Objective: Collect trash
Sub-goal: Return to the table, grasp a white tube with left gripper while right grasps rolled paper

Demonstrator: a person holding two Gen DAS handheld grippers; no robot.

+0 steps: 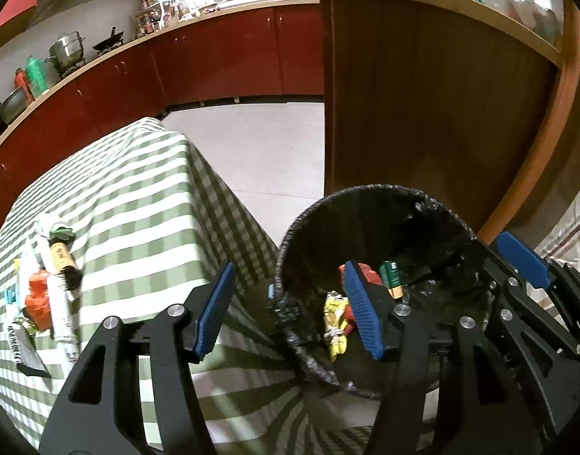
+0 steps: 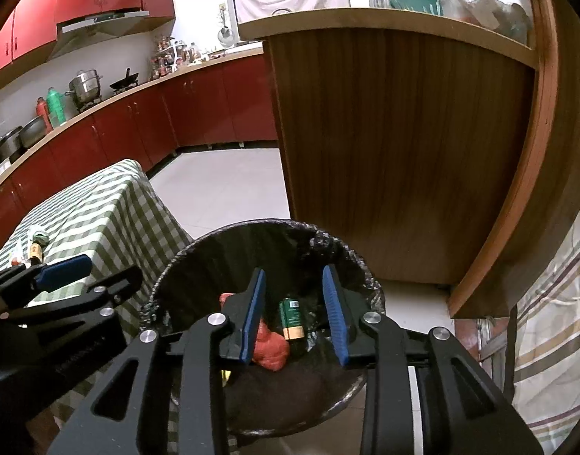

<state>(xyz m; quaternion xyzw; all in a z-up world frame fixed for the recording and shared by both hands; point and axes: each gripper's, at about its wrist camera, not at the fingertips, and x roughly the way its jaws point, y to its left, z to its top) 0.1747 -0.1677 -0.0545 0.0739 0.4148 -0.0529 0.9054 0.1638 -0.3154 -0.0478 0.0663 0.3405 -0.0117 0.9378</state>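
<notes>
A black-lined trash bin [image 1: 369, 197] [image 2: 259, 227] stands on the floor beside the table. Inside lie a green can [image 1: 390, 276] [image 2: 291, 318], a red wrapper [image 2: 271, 349] [image 1: 366, 271] and a yellow wrapper [image 1: 337, 322]. My right gripper [image 2: 294, 314] is open and empty above the bin's mouth. My left gripper [image 1: 290, 311] is open and empty over the bin's left rim and the table edge. A pile of trash [image 1: 47, 295] [image 2: 34, 246] lies on the green checked tablecloth [image 1: 138, 204] at the left: a brown bottle, white tubes, an orange wrapper.
A tall wooden counter [image 1: 422, 94] [image 2: 396, 151] stands right behind the bin. Red kitchen cabinets [image 1: 214, 60] run along the back with pots on top. A striped cloth [image 2: 555, 341] hangs at the right. Tiled floor [image 1: 259, 144] lies between table and counter.
</notes>
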